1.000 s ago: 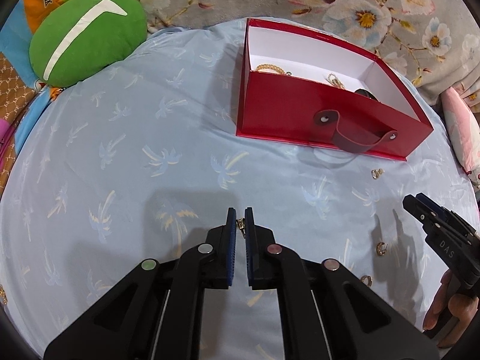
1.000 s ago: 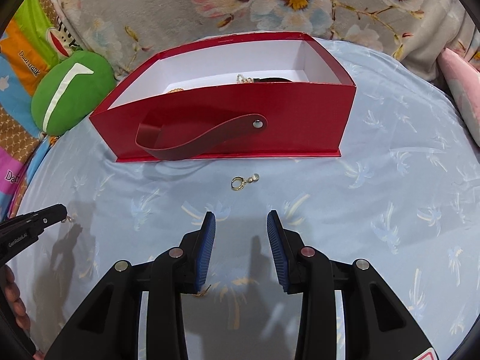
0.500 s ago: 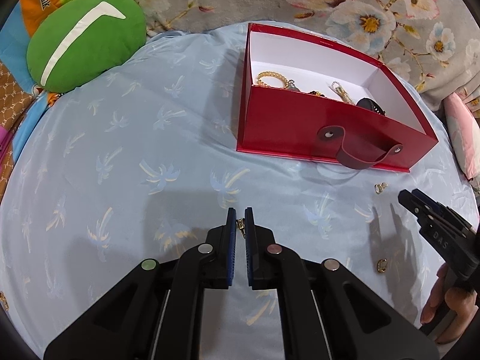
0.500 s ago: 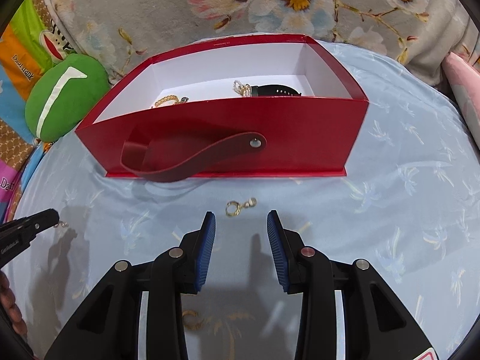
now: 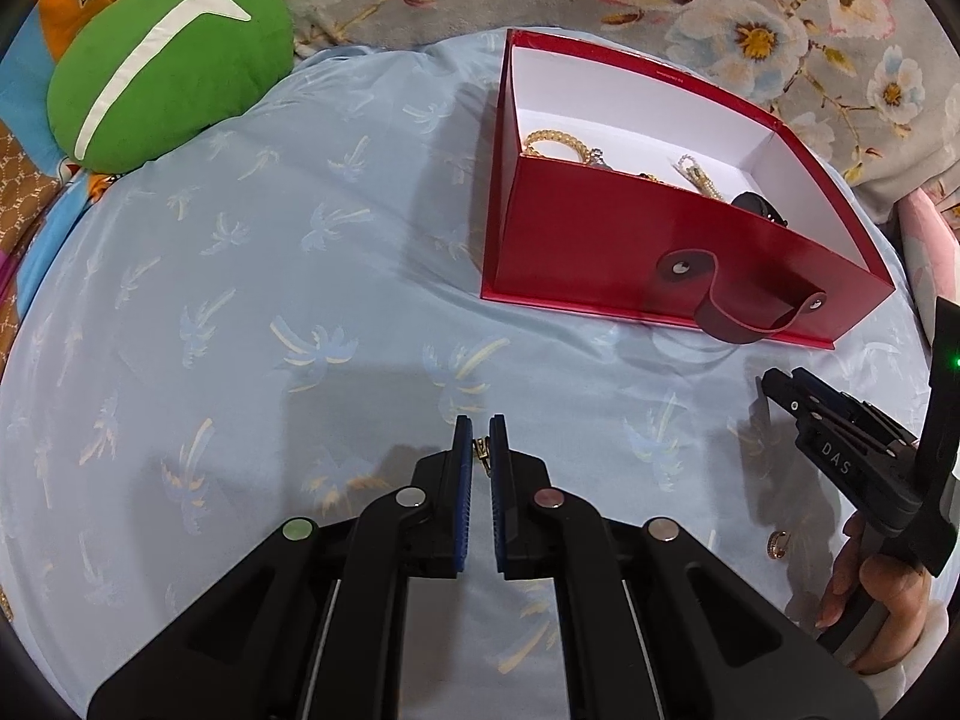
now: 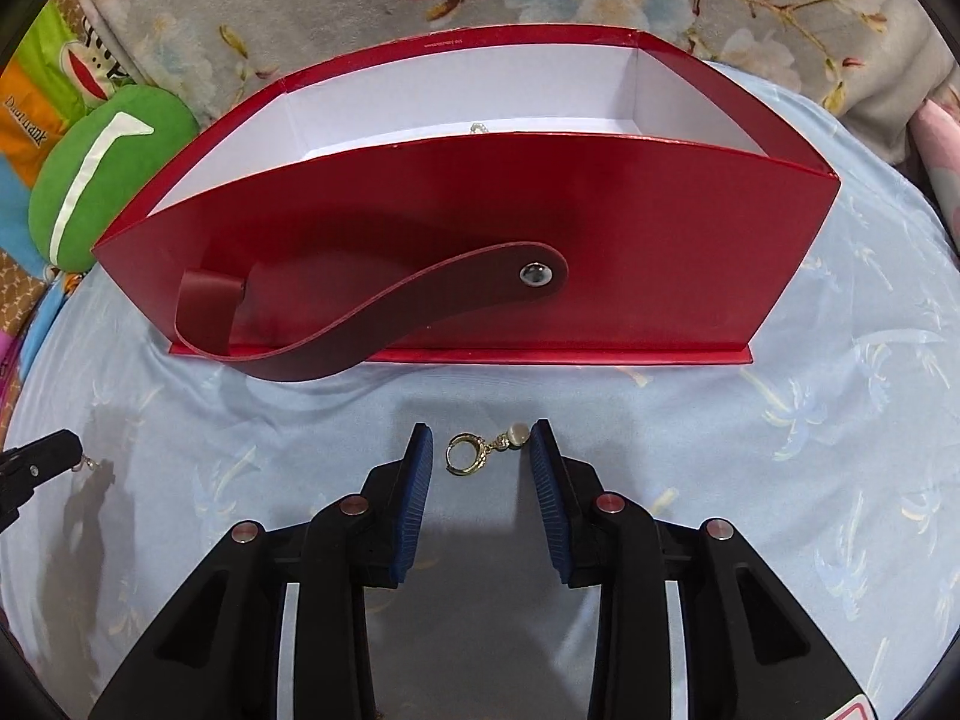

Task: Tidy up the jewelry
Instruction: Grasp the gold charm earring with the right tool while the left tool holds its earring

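Left wrist view: the left gripper (image 5: 480, 450) has its jaws drawn nearly together, pinching one small gold earring (image 5: 480, 449) between the blue pads (image 5: 461, 498), above the pale blue sheet (image 5: 240, 330) with its palm-tree print. One red box (image 5: 630, 246), open at the top and white inside, sits on the sheet ahead and to the right. Inside it lie one gold chain bracelet (image 5: 555, 141) at the left, one pale beaded piece (image 5: 696, 174) in the middle, and one black item (image 5: 759, 207) at the right; a further bit of gold shows at the near wall, too small to name. One dark red strap (image 5: 738, 324) hangs in a loop on the box's near wall, fixed by two studs. The right gripper (image 5: 774, 387) comes in from the right edge, held by a hand (image 5: 882, 612). One more gold earring (image 5: 778, 543) lies on the sheet near that hand. One green cushion (image 5: 162, 66) with a white stripe rests at the far left, and a grey flowered cloth (image 5: 750, 0) lies behind the box.

Right wrist view: the right gripper (image 6: 480, 438) is low over the sheet (image 6: 840, 450), jaws spread wide. One gold hoop earring with a pearl drop (image 6: 480, 449) lies flat on the sheet between the two pads (image 6: 414, 498), the pearl just beside the right pad; I cannot tell whether they touch. The box (image 6: 660, 210) stands just beyond, its strap (image 6: 390, 324) curling down to the sheet. The left gripper (image 6: 54, 456) shows at the left edge with the small gold piece (image 6: 90, 464) at its tip.
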A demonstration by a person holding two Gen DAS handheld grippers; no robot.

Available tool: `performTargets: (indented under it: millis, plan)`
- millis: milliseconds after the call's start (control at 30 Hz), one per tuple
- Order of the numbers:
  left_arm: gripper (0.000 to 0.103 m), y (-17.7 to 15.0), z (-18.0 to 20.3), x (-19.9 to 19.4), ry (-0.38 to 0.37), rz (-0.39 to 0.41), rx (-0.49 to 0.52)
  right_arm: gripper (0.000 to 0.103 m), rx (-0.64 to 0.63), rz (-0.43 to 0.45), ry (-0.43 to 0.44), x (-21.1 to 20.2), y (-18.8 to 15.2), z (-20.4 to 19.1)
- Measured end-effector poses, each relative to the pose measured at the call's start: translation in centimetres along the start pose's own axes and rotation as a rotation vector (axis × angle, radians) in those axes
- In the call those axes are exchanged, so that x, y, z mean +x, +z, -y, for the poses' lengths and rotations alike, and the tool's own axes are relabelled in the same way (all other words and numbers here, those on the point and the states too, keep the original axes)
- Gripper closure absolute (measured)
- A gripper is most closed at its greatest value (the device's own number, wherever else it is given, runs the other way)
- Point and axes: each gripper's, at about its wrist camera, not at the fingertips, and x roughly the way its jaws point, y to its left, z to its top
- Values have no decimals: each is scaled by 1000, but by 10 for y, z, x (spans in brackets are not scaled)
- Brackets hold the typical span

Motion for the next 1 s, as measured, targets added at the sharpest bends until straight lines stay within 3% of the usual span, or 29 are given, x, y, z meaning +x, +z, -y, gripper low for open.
performTargets:
  millis: [200, 267, 700, 800, 867, 1000]
  plan:
    - [98, 0, 3, 1, -8, -3, 5, 81, 0, 11, 5, -3, -3, 1]
    - [98, 0, 3, 0, -10, -2, 5, 102, 0, 2, 11, -3, -5, 1]
    - [98, -1, 7, -8, -14, 8, 9, 103, 46, -6, 66, -19, -17, 10]
    - [98, -1, 8, -10, -16, 8, 12, 93, 49, -1, 74, -17, -15, 7]
    - [98, -1, 8, -10, -14, 8, 14, 75, 40, 8, 68, -16, -12, 2]
    - [98, -1, 6, -9, -11, 3, 7, 73, 13, 0, 58, -9, -9, -9]
